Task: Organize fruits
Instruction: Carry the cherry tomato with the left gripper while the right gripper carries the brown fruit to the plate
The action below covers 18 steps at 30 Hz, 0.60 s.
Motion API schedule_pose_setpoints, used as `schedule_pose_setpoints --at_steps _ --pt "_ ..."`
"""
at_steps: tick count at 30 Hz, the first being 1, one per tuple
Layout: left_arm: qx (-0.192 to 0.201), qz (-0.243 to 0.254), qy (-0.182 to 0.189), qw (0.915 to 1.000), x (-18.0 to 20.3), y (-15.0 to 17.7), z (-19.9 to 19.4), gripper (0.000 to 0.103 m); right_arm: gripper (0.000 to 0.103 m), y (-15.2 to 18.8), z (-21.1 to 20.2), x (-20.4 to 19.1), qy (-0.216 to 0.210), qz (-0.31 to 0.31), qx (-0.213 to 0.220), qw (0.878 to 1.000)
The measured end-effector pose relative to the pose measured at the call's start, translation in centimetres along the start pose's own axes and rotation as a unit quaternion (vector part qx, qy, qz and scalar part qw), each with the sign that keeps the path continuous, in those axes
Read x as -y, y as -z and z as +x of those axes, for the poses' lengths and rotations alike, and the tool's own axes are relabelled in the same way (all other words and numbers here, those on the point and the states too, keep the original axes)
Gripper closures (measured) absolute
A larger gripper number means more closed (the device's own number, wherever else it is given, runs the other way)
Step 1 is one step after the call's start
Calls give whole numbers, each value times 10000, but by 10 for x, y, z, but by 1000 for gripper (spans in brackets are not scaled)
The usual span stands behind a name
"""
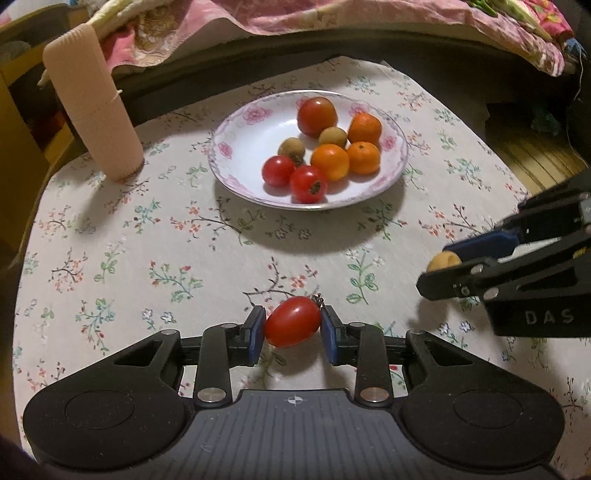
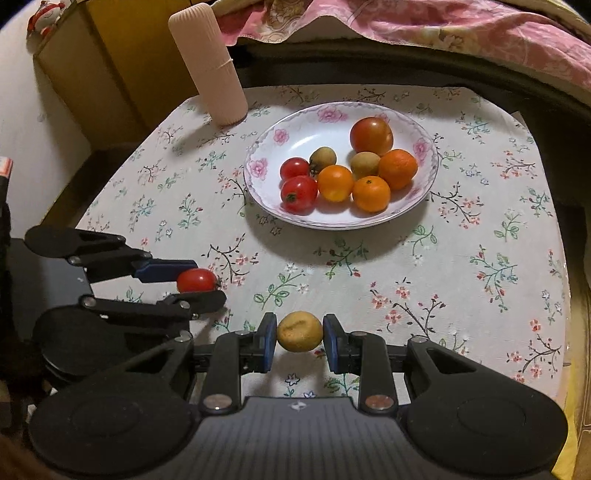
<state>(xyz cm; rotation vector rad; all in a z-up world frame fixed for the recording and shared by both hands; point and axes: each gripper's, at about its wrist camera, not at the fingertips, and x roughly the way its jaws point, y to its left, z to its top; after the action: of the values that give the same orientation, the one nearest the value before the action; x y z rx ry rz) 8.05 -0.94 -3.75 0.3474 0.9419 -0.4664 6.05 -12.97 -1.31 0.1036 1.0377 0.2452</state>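
Blurred and cut off by the right edge: right gripper (image 1: 441, 271). Half hidden between its fingers: small yellow fruit (image 1: 443, 261). Cropped at top: pink quilt (image 2: 461, 26).

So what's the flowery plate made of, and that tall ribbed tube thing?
The plate looks like glazed ceramic, perhaps melamine: glossy white, printed pink flowers. The tall tube looks like matte plastic or silicone: dull peach, fine ribs, no shine.

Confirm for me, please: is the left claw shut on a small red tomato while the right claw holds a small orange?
Not quite. In the right wrist view the right claw is shut on a small yellowish-brown fruit, not an orange. The left claw does hold a small red tomato.
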Motion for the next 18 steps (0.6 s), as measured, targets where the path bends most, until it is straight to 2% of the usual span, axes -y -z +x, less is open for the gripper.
schedule_pose_setpoints --at_steps 10,18 --pt "-34 198 -52 9998 -2 6 6 62 73 4 19 -2 117 -139 -229 9996" --pt "-29 348 -45 9994 -2 9 8 60 73 8 22 -5 161 -389 -217 9989"
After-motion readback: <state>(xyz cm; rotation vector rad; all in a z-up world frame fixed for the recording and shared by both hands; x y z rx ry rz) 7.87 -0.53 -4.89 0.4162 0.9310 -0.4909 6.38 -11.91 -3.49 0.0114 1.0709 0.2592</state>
